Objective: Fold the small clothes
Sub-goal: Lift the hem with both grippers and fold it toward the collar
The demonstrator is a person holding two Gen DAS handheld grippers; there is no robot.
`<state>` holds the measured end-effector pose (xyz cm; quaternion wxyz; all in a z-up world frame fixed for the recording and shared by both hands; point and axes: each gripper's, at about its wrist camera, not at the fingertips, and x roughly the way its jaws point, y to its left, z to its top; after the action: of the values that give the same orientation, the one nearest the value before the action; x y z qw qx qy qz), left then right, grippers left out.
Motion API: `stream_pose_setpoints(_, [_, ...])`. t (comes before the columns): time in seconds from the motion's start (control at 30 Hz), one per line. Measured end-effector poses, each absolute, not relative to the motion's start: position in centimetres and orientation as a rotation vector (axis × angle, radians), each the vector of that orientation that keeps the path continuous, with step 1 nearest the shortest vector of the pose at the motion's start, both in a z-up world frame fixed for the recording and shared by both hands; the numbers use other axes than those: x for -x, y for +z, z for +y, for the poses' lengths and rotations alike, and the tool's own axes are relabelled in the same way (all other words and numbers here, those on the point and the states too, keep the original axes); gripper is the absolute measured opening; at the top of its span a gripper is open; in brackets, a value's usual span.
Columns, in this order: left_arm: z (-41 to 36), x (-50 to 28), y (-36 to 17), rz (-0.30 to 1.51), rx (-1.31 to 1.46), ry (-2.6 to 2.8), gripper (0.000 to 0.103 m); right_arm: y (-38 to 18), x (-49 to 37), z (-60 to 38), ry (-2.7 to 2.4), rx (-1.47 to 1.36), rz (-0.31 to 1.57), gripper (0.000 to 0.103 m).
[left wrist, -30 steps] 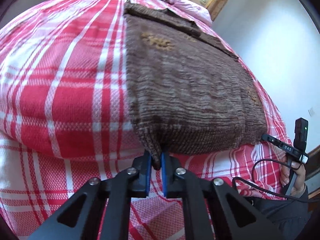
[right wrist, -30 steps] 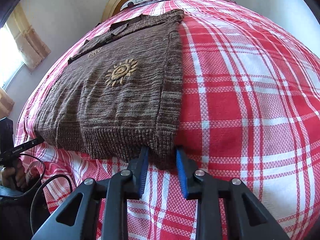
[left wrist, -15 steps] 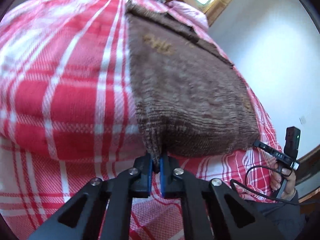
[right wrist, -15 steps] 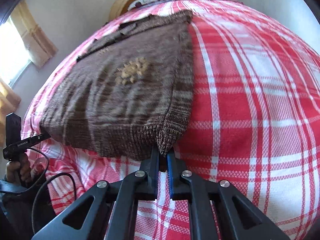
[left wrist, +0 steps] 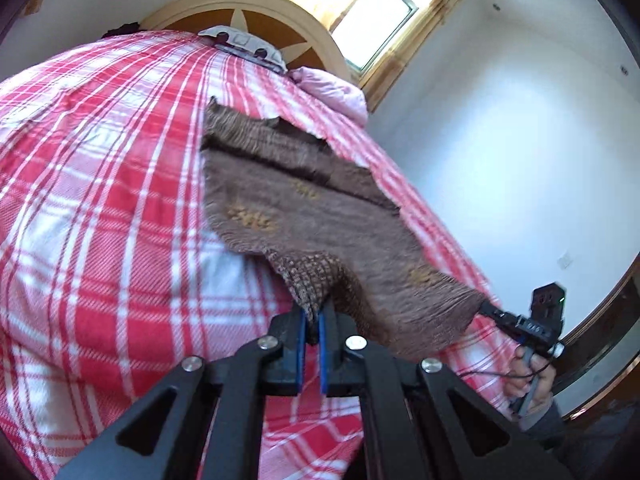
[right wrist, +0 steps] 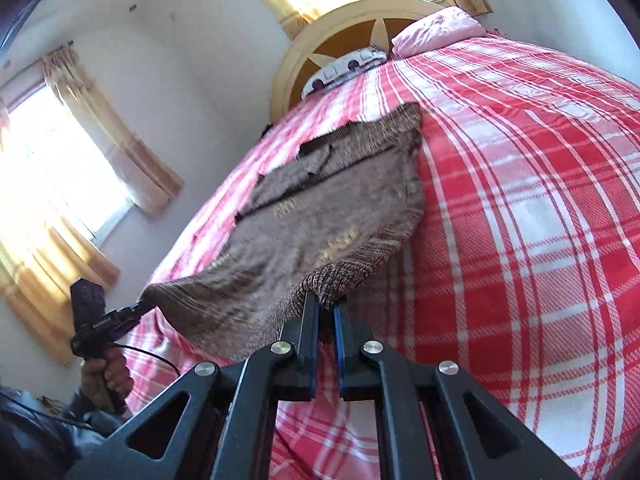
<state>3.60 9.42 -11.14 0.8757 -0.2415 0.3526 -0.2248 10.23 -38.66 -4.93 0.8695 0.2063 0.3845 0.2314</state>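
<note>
A brown knitted sweater [left wrist: 320, 216] [right wrist: 320, 216] with pale sun motifs lies on a red and white checked bedspread [left wrist: 100, 200] [right wrist: 520, 200]. Its near hem hangs lifted off the bed, held at both bottom corners. My left gripper [left wrist: 312, 320] is shut on the hem's left corner. My right gripper [right wrist: 326, 312] is shut on the right corner. Each view shows the other gripper at the hem's far corner: the right gripper [left wrist: 490, 309] in a hand [left wrist: 532, 380], the left gripper [right wrist: 142, 304] in a hand [right wrist: 108, 376]. The sweater's collar end rests on the bed.
A rounded wooden headboard [left wrist: 256, 8] [right wrist: 360, 20] stands at the bed's far end, with a pink pillow [left wrist: 332, 84] [right wrist: 436, 28] and a white object [left wrist: 244, 40] [right wrist: 348, 64] by it. Curtained windows [left wrist: 376, 12] [right wrist: 52, 184] and white walls surround the bed.
The right gripper has shut on the hem's right corner. Both grippers have risen and tilted up, lifting the near hem off the bedspread; more of the room shows now.
</note>
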Motion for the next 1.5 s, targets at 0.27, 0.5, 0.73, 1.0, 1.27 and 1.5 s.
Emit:
stream_pose_setpoints(0.27, [10.0, -7.0, -8.7, 0.661, 0.545, -0.484, 0.004, -2.2, -13.4, -39.1, 0.478, -0.466, 0.728, 0.006])
stream_pose_setpoints(0.5, [11.7, -12.0, -8.3, 0.642, 0.582, -0.45, 0.004, -0.1, -18.6, -38.9, 0.479, -0.496, 0.69, 0.006])
stream_pose_setpoints(0.73, [11.9, -17.7, -7.5, 0.632, 0.569, -0.423, 0.004, 1.9, -24.3, -38.2, 0.465, -0.478, 0.669, 0.005])
stream_pose_setpoints(1.0, [11.5, -24.5, -6.4, 0.629, 0.549, -0.395, 0.004, 2.4, -31.6, -36.9, 0.431, -0.458, 0.675, 0.005])
stream_pose_setpoints(1.27, [11.2, -30.8, -8.1, 0.675, 0.539, -0.345, 0.004, 0.3, -38.4, -36.6, 0.38, -0.464, 0.726, 0.005])
stream_pose_setpoints(1.5, [10.7, -35.1, -11.4, 0.759, 0.526, -0.31, 0.004, -3.1, -43.4, -37.0, 0.321, -0.471, 0.8, 0.005])
